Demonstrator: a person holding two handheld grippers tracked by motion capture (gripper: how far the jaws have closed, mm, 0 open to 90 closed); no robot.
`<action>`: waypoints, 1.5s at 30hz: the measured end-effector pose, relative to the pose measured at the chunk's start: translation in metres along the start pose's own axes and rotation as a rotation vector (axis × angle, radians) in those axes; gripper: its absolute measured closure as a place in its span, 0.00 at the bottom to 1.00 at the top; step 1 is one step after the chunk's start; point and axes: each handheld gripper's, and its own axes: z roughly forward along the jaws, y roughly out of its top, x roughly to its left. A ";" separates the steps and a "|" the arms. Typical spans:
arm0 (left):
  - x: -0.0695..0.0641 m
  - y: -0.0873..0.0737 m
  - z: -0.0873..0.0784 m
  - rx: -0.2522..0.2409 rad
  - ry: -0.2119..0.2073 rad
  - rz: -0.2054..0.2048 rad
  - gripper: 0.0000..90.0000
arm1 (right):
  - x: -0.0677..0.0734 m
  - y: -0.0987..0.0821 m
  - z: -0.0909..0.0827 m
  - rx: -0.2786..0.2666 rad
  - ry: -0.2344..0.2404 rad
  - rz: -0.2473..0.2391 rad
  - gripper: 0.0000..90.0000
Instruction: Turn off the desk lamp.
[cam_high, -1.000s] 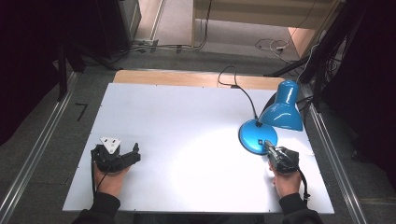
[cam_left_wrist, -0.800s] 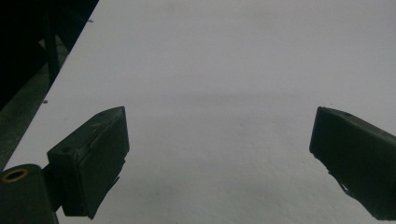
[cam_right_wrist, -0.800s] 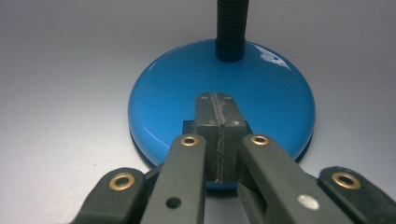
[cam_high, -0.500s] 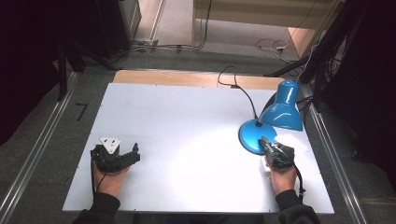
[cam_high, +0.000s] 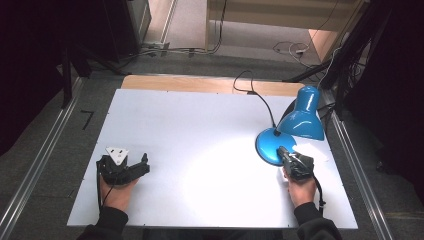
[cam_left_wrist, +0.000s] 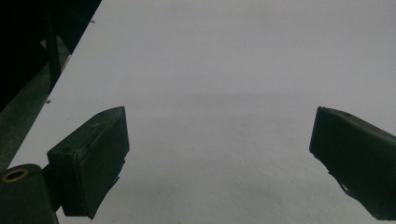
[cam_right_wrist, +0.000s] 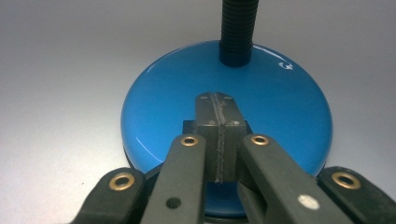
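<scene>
The blue lamp (cam_high: 292, 132) stands at the right side of the white table (cam_high: 200, 130), its shade bent over the round base (cam_right_wrist: 224, 121). The right gripper (cam_right_wrist: 216, 105) has its jaws pressed together, with nothing between them, and the tips sit over the near part of the base. The left gripper (cam_high: 137, 167) rests at the near left, well apart from the lamp, with jaws wide apart and holding nothing.

White matte tabletop (cam_high: 190, 130) with a bare light-wood strip (cam_high: 200, 83) along its far edge; grey carpet floor (cam_high: 45, 150) on the sides, silver metal rails (cam_high: 30, 175) running along it – pretty dim all round; loose black cables (cam_high: 165, 50) lie beyond, by a pale wooden cabinet (cam_high: 280, 15).
</scene>
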 end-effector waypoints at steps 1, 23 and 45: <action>0.000 0.000 0.000 -0.001 -0.001 0.002 0.06 | 0.000 0.000 0.000 0.000 0.000 0.000 0.98; -0.001 0.000 0.000 -0.002 -0.002 0.004 0.06 | 0.000 0.001 0.003 0.001 0.012 -0.020 0.98; 0.003 -0.001 0.000 0.002 0.001 -0.004 0.06 | -0.002 0.002 0.010 -0.017 -0.020 -0.001 0.98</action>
